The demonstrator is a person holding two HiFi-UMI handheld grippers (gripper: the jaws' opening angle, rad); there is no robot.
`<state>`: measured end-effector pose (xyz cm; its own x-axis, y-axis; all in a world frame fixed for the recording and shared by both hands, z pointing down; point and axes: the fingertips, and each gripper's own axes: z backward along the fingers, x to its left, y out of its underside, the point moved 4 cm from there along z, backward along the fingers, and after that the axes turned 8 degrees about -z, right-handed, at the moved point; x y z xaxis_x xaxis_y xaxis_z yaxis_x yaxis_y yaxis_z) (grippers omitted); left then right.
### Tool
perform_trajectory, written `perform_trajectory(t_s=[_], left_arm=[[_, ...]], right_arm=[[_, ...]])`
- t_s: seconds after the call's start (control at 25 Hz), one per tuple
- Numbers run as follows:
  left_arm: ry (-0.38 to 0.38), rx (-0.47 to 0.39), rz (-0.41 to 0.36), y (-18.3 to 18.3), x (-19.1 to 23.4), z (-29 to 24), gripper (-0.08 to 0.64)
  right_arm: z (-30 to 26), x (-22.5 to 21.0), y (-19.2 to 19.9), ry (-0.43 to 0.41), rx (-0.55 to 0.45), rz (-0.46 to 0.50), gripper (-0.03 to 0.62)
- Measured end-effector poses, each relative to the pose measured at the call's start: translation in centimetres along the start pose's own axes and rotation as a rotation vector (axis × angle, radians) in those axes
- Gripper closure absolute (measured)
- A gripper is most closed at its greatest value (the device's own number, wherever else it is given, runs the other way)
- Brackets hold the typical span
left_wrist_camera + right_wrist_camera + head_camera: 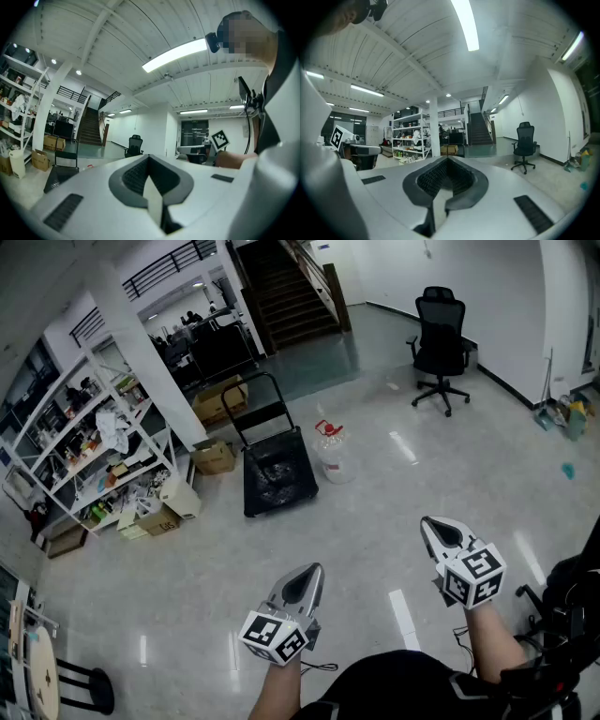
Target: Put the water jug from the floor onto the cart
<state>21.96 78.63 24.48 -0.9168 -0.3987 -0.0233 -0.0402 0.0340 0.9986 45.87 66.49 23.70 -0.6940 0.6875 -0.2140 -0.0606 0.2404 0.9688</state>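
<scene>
The clear water jug [335, 457] with a red cap stands upright on the grey floor, just right of the black platform cart [278, 475], whose push handle [253, 401] is raised at its far end. Both are well ahead of me. My left gripper [316, 569] is held low at centre, shut and empty, pointing toward the cart. My right gripper [430, 522] is to its right, also shut with nothing in it. In the left gripper view the cart [58, 177] shows far off at the left past the closed left gripper [149, 157]. The right gripper [447, 160] faces the hall.
A white pillar [150, 352] and cluttered metal shelves [94, 446] stand left of the cart, with cardboard boxes [214, 457] on the floor beside them. A black office chair [441, 343] is at the far right. Stairs [291, 287] rise at the back.
</scene>
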Motion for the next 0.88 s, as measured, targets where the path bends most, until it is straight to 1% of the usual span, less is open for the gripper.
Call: perform_trajectory(t_s=[0.6, 0.88], left_arm=[[-0.022, 0.006, 0.014, 0.6, 0.2, 2.1, 0.561], [-0.039, 0.008, 0.022, 1.0, 1.2, 2.7, 0.561]], right_arm=[[-0.4, 2.4, 0.5, -0.037, 0.021, 0.015, 0.592], [-1.8, 3.0, 0.9, -0.045, 0.03, 0.0, 0.592]])
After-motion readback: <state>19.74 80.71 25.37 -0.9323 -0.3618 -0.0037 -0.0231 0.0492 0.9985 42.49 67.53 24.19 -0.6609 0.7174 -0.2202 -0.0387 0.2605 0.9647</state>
